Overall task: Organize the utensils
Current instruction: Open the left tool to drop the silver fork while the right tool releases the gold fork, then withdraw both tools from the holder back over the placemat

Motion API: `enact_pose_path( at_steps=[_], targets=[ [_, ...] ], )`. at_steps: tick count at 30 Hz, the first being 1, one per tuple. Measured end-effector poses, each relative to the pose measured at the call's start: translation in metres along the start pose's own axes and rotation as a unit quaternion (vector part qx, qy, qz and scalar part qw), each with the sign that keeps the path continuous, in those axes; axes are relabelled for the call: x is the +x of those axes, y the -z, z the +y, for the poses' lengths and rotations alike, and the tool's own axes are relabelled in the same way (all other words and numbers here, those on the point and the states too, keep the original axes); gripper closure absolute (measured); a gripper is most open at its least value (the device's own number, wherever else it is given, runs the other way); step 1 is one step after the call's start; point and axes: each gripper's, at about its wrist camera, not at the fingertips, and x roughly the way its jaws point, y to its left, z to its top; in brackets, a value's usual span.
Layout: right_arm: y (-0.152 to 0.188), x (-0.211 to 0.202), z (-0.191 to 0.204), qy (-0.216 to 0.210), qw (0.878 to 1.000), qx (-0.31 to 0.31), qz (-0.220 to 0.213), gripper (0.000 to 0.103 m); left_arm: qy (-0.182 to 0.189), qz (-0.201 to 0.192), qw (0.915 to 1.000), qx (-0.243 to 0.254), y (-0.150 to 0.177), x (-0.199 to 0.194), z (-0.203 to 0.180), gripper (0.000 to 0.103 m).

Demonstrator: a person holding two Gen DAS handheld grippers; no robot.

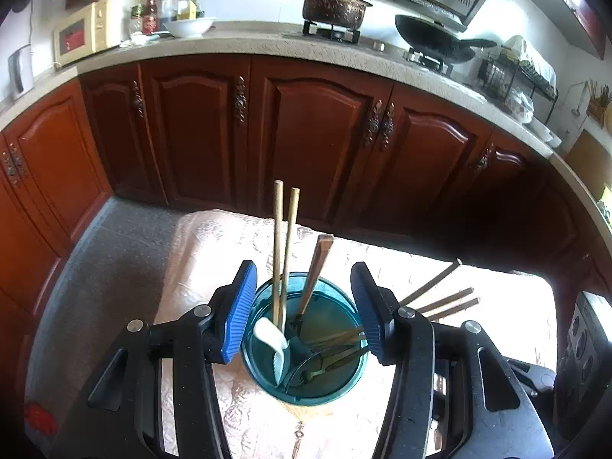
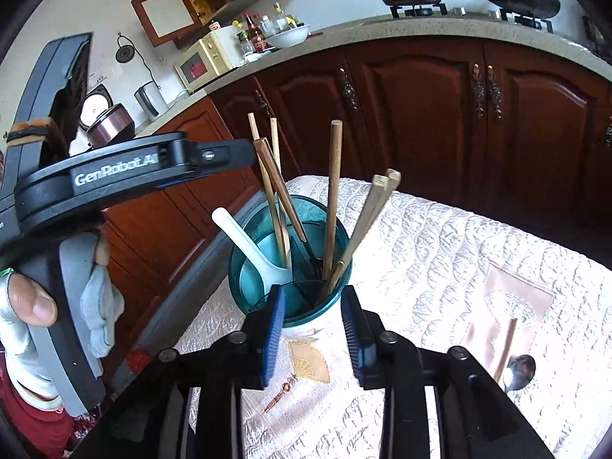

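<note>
Chopsticks, spoon and fork stand in the teal cup on the quilted table. Both grippers, left and right, are parted and empty. Light, stiff, slippery sticks are best pinched mid-shaft.

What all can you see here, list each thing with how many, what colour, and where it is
utensil holder: one, teal, on the quilted cloth
chopsticks: several, light and dark wood, standing in the holder
soup spoon: one, white, in the holder
forks: dark metal, count unclear, inside the holder
metal spoon: one, silver with wooden handle, lying on the cloth
cloth: one, cream, covering the table
pot: one, brown, on the stove
wok: one, black, on the stove
microwave: one, cream, on the counter
left gripper: blue pads, open around the holder
right gripper: blue pads, open near the holder
</note>
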Motion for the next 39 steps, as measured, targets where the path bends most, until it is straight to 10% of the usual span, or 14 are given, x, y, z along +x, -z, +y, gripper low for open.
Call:
enact_pose_path(
  at_steps=[15,39],
  targets=[
    [0.024,-0.065,0.002,0.057,0.997,0.005,-0.047,0.057,-0.035,-0.059,0.9969,0.039,0.053,-0.050,-0.027,0.044],
    [0.066,-0.136,-0.050,0.157,0.984,0.054,-0.070,0.054,0.009,-0.026,0.9980,0.056,0.105,-0.043,-0.086,0.040]
  ],
)
